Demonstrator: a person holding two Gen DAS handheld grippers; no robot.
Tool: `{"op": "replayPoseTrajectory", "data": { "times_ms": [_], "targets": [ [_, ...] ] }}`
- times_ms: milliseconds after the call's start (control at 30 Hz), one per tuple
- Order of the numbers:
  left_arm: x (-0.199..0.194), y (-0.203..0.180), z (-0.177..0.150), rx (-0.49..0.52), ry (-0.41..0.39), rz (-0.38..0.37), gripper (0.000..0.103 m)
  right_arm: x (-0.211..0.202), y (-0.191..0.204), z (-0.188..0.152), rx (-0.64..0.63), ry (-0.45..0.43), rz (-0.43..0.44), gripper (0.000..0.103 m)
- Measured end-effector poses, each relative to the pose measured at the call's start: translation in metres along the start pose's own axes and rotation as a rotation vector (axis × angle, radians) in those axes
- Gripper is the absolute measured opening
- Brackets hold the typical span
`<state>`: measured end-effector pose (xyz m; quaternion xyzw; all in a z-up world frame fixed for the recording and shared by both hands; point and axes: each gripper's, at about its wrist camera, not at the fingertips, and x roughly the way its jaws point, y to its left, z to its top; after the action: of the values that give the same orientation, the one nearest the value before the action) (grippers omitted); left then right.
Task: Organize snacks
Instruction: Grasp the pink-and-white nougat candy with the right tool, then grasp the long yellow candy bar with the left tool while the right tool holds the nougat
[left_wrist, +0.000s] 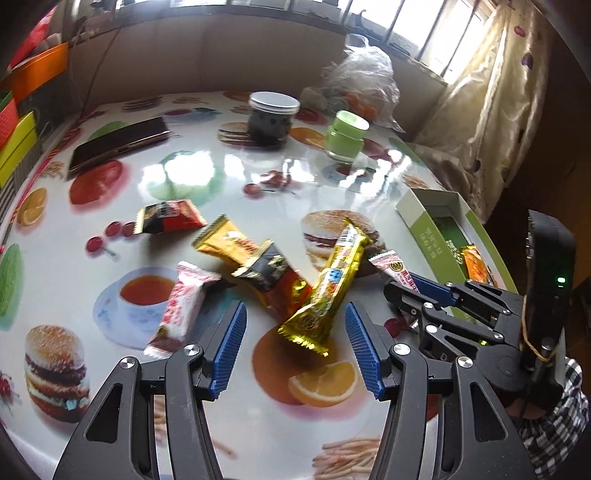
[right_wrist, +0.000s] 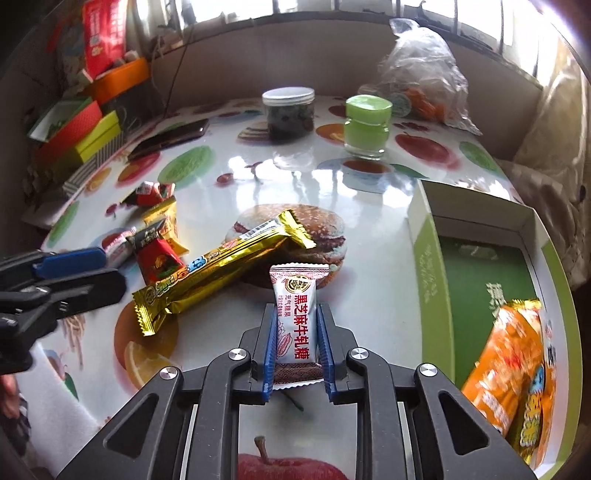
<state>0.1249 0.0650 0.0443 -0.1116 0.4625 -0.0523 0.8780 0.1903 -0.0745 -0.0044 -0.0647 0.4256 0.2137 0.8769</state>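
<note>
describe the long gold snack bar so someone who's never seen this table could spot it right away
Start at the green-and-white box on the table's right side, then look left to the printed burger picture. The long gold snack bar lies slanted across that burger, partly between the open left gripper's fingers. It is the longest, shiniest wrapper there.

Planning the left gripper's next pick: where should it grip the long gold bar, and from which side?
Grip the long gold bar mid-length, across its narrow width, coming from above. It lies diagonally, its lower end between the open left gripper fingers, its upper part resting over the black-and-red snack, so the crimped ends offer poor purchase.
</note>
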Motion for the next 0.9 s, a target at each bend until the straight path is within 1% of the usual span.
{"op": "replayPoseTrajectory", "data": {
  "times_ms": [67, 200, 267, 400, 467, 700, 733, 833, 900],
  "targets": [
    [0.004, -0.006, 0.003, 0.019, 0.007, 0.014, 0.057, -0.008, -0.003, -0.002, 0.024, -0.021, 0.007, 0.019],
    [0.015, -0.018, 0.01, 0.066, 0.019, -0.008, 0.057, -0.024, -0.009, -0.007, 0.066, -0.05, 0.014, 0.019],
    [0.018, -0.023, 0.013, 0.086, 0.014, 0.007, 0.057, -0.03, -0.011, -0.01, 0.086, -0.058, 0.02, 0.019],
    [0.03, -0.031, 0.019, 0.112, 0.034, -0.013, 0.057, -0.043, -0.015, -0.016, 0.114, -0.077, 0.029, 0.019],
    [0.034, -0.036, 0.021, 0.13, 0.035, 0.003, 0.057, -0.048, -0.016, -0.018, 0.12, -0.087, 0.028, 0.019],
    [0.049, -0.045, 0.023, 0.164, 0.053, 0.022, 0.057, -0.061, -0.021, -0.018, 0.126, -0.11, 0.015, 0.02],
    [0.05, -0.046, 0.023, 0.165, 0.056, 0.024, 0.055, -0.062, -0.022, -0.018, 0.128, -0.113, 0.014, 0.02],
    [0.056, -0.05, 0.023, 0.17, 0.064, 0.038, 0.046, -0.064, -0.023, -0.018, 0.133, -0.121, 0.015, 0.02],
    [0.06, -0.051, 0.023, 0.173, 0.072, 0.047, 0.044, -0.064, -0.023, -0.018, 0.136, -0.123, 0.017, 0.02]
  ]
}}
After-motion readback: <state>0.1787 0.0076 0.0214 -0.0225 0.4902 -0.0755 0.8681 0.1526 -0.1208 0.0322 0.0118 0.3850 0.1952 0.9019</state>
